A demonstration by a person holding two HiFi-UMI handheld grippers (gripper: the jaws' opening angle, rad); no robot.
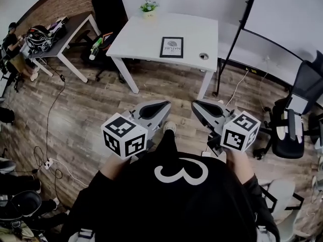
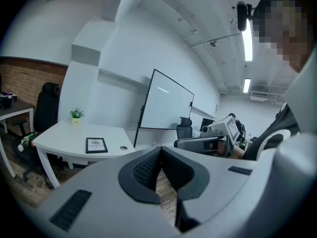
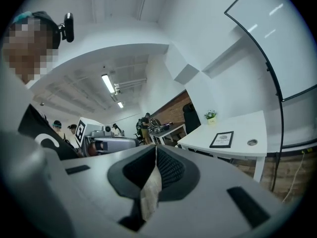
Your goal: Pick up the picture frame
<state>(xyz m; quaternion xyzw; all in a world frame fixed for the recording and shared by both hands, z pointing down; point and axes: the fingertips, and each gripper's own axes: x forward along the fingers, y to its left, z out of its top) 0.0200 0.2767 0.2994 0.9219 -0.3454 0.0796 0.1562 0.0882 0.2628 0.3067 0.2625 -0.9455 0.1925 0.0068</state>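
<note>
White desk (image 1: 146, 34) stands at the far side of the room on a wood-plank floor (image 1: 86, 110). The picture frame (image 1: 171, 47) lies flat on it, black-edged with a pale print, near the front edge and a little right of the middle. A round cable hole (image 1: 203, 56) sits just to the frame's right, and a small potted plant (image 1: 148, 6) stands at the desk's far edge, well apart from the frame. Both grippers are held near the person's body, well short of the desk and not touching the frame. The left gripper (image 1: 160, 107) has its jaws clenched together, ribbed pads meeting, with nothing between them. The right gripper (image 1: 201, 107) is likewise closed on nothing, and only floor shows through the slit below its pads. The two point toward the desk side by side, a gap between them. A whiteboard (image 1: 287, 14) on a stand leans at the far right beside the desk, and a black office chair (image 1: 290, 130) stands at the right. A second desk (image 1: 70, 26) with bags on it stands at the far left, and a green bottle (image 1: 96, 47) lies between the two desks.
</note>
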